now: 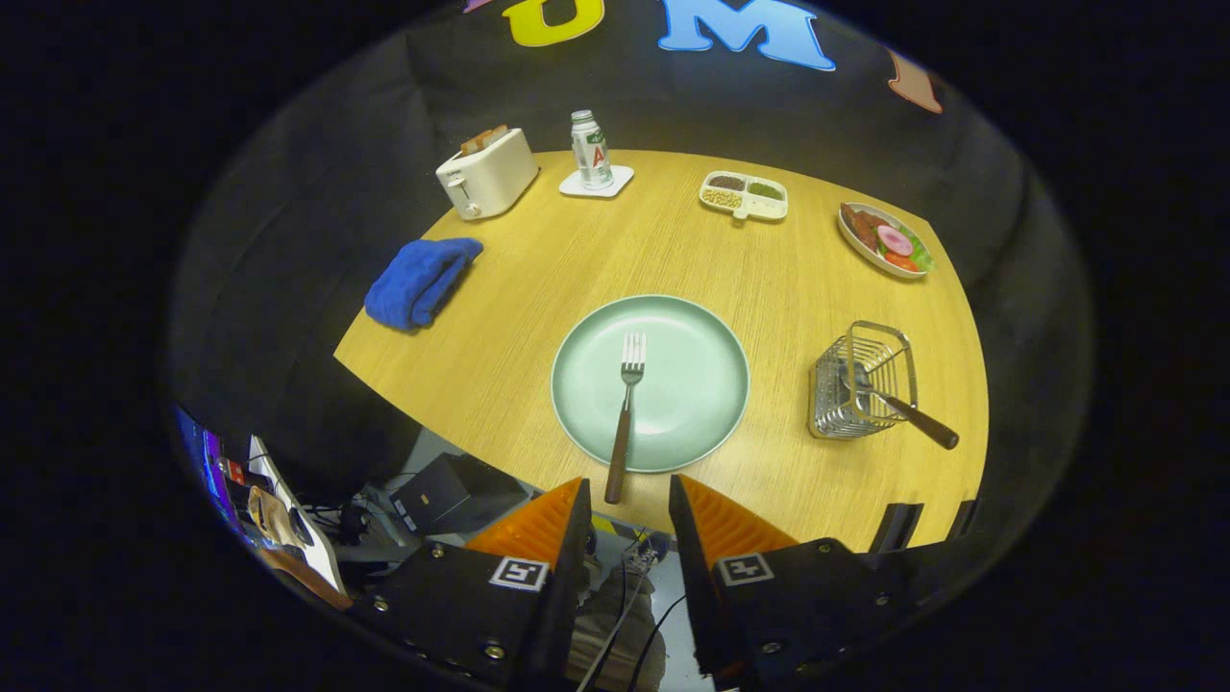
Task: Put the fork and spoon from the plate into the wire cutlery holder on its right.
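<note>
- The gripper (pixel 627 500) hangs high above the near edge of the worktop (pixel 538 279), its fingers spread apart with nothing between them — an empty, ready stance.
- Just ahead of the fingers, the brown handle end of the fork (pixel 623 423) pokes out over the rim of the green plate (pixel 692 384), pointing back at the gap between them; that overhang looks like the easy place to pinch.
- The fork lies along the plate's middle, tines away from the fingers, flat on the dish.
- To the plate's right, well apart from it, stands the wire cutlery holder (pixel 834 404), and a brown-handled utensil, most likely the spoon (pixel 908 411), already leans in it, handle sticking out to the right. So I'd judge half the job done, fork remaining.
- That jutting handle could crowd the fork's drop.
- Farther out: a blue cloth (pixel 419 282) on the left, a toaster (pixel 486 173), a bottle (pixel 592 149) on a coaster, a divided dish (pixel 744 195), a food plate (pixel 882 240) — all beyond the route.
</note>
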Tool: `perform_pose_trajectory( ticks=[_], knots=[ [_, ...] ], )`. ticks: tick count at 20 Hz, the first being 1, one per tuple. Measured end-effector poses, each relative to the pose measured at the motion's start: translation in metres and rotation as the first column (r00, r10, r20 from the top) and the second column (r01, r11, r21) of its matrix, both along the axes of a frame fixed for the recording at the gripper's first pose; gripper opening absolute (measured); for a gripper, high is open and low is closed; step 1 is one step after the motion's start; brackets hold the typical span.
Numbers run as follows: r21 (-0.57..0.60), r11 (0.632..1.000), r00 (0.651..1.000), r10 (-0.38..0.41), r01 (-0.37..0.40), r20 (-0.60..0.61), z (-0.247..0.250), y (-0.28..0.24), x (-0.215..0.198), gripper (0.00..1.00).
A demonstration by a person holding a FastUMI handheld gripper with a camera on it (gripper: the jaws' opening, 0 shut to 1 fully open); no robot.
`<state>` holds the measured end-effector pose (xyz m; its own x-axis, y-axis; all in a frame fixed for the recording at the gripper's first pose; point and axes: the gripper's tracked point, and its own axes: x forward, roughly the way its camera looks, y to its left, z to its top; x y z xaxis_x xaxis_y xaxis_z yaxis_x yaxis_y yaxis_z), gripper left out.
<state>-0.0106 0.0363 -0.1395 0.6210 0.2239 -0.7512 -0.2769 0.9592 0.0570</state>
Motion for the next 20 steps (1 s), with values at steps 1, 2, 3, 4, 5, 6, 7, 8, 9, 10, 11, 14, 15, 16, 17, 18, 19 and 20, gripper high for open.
perform_pose_trajectory(
  ticks=[1, 2, 3, 4, 5, 6, 7, 8, 9, 10, 11, 14, 15, 16, 17, 18, 19, 20],
  knots=[
    [0.005, 1.0, 1.0, -0.001, 0.001, -0.011, -0.008, 0.004, 0.002, 0.51],
    [0.006, 1.0, 1.0, -0.006, 0.006, -0.022, -0.016, 0.006, 0.003, 0.51],
    [0.003, 1.0, 0.999, -0.009, 0.009, -0.037, -0.025, 0.007, 0.003, 0.51],
    [0.0, 1.0, 0.998, -0.013, 0.013, -0.055, -0.033, 0.008, 0.003, 0.51],
    [0.001, 1.0, 0.997, -0.015, 0.015, -0.076, -0.043, 0.01, 0.002, 0.51],
    [0.001, 1.0, 0.995, -0.017, 0.017, -0.101, -0.052, 0.011, 0.0, 0.51],
    [0.004, 1.0, 0.993, -0.014, 0.014, -0.114, -0.059, 0.013, 0.001, 0.51],
    [-0.006, 1.0, 0.992, -0.017, 0.017, -0.123, -0.064, 0.012, 0.003, 0.51],
    [-0.008, 1.0, 0.991, -0.018, 0.017, -0.132, -0.07, 0.013, 0.004, 0.51],
    [-0.006, 1.0, 0.989, -0.021, 0.02, -0.147, -0.075, 0.014, 0.005, 0.51],
    [-0.002, 1.0, 0.988, -0.025, 0.025, -0.152, -0.08, 0.016, 0.008, 0.51],
    [0.001, 0.999, 0.985, -0.032, 0.033, -0.169, -0.089, 0.019, 0.017, 0.51],
    [0.0, 0.999, 0.985, -0.034, 0.034, -0.172, -0.092, 0.021, 0.019, 0.51],
    [-0.007, 0.999, 0.983, -0.037, 0.036, -0.18, -0.095, 0.021, 0.021, 0.51],
    [-0.002, 0.999, 0.982, -0.034, 0.034, -0.188, -0.098, 0.024, 0.023, 0.51],
    [0.004, 0.999, 0.98, -0.033, 0.034, -0.194, -0.099, 0.026, 0.025, 0.51],
    [0.004, 0.999, 0.98, -0.033, 0.034, -0.196, -0.101, 0.028, 0.027, 0.51],
    [0.0, 0.999, 0.98, -0.032, 0.033, -0.198, -0.101, 0.028, 0.029, 0.51]
  ],
)
